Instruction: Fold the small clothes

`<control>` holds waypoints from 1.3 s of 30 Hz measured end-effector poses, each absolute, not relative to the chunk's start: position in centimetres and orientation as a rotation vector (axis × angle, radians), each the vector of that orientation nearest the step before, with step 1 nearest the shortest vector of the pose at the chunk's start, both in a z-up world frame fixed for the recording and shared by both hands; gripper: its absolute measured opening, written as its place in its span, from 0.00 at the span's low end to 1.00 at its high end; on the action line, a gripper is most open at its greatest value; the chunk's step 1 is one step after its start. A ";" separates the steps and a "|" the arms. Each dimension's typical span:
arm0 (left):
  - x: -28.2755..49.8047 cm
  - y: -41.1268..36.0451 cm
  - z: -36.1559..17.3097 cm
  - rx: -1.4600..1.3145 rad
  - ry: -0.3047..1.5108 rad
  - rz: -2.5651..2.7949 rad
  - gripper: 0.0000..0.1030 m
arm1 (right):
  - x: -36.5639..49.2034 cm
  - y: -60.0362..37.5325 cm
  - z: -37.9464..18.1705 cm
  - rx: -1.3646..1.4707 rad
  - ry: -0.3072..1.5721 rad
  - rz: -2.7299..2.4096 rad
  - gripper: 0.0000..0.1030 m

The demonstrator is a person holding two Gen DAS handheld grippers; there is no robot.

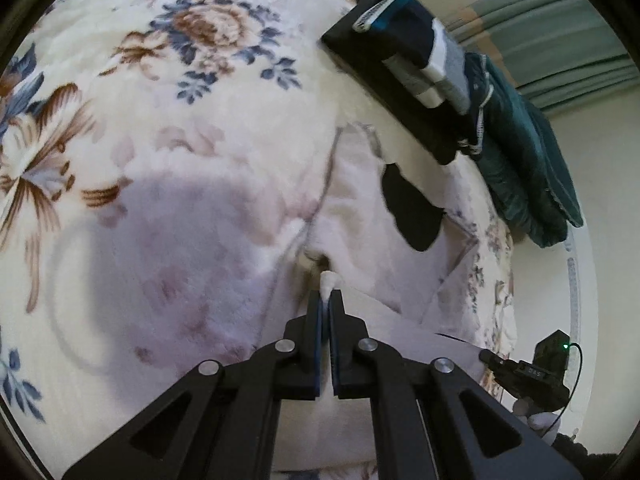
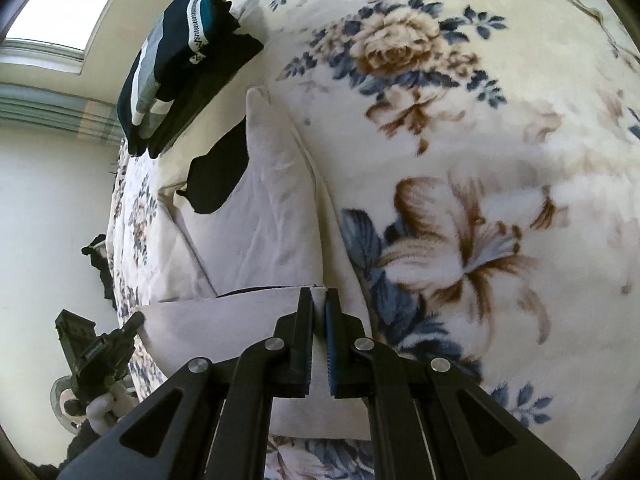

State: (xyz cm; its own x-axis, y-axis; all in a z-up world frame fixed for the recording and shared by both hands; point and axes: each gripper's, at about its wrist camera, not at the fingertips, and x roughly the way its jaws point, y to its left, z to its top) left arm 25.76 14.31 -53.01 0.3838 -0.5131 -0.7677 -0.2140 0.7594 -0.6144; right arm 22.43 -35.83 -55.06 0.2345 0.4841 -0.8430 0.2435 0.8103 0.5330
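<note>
On a floral blanket [image 2: 460, 128] covering a bed, a person with two handheld grippers works a small white garment [image 2: 276, 216] bearing a black patch [image 2: 216, 176]; the left gripper [image 1: 329, 300] is clenched on a tuft of the white cloth, which pokes out between its tips; the right gripper [image 2: 319, 298] is pinched on the garment's near edge, where a folded hem shows a dark lining. The garment lies partly raised over the blanket, near a stack of folded dark clothes [image 2: 180, 56] resting on a black board [image 2: 208, 88]; its long axis appears to run away from the right gripper toward that stack, its narrow pointed end farthest off. Risks, as judged from this moment: both holds look slight, so a thin pinch could slip and let a corner drop; uneven pulling between the two hands could skew the fold or bunch the cloth; the plush blanket may drag on the fabric; a wide swing toward the stack could disturb the clothes already folded.
</note>
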 end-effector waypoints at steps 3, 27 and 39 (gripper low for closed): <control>26.7 14.4 -55.5 -0.714 1.284 -0.193 0.03 | 23.1 -35.6 -56.5 0.637 1.397 0.152 0.06; 48.3 5.5 -56.6 -0.060 1.397 -0.249 0.63 | 46.2 -31.6 -59.2 0.198 1.609 0.023 0.37; 45.7 8.2 -54.0 -0.192 1.364 -0.381 0.63 | 46.6 -34.0 -55.8 0.318 1.544 0.164 0.41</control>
